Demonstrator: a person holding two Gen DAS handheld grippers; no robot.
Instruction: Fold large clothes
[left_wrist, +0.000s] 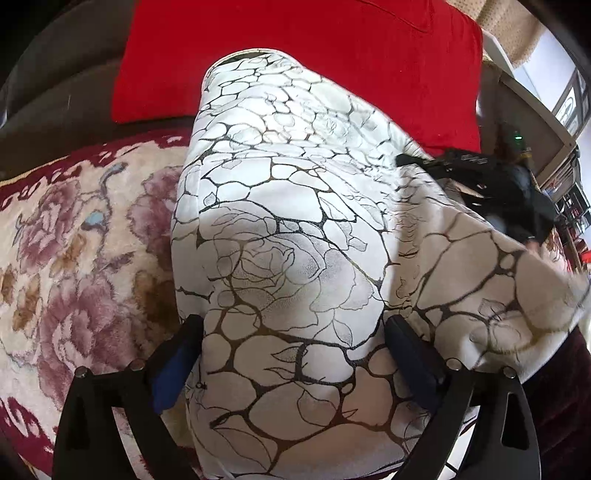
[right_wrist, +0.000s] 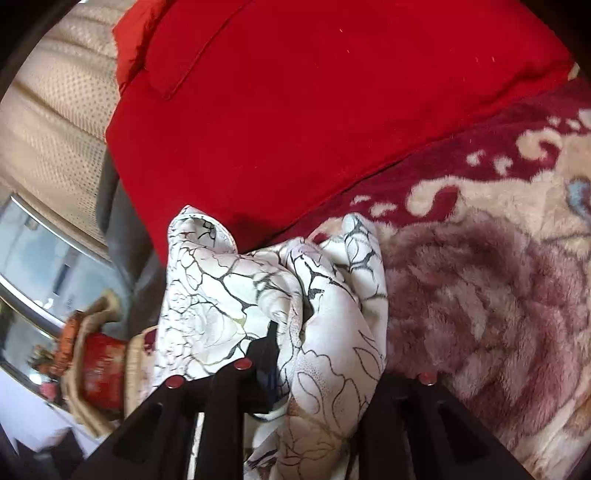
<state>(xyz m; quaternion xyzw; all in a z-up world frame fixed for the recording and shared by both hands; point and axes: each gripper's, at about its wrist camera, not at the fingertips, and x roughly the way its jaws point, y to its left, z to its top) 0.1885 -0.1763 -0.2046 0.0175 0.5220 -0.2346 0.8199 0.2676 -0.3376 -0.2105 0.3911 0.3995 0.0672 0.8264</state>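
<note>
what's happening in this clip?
A person is folding a white garment with a black vein-and-rose print on a floral plush blanket, in front of a red cushion. The left gripper is open, its fingers either side of the spread cloth. The right gripper is shut on a bunched part of the same garment, near the cushion. The fold isn't finished.
</note>
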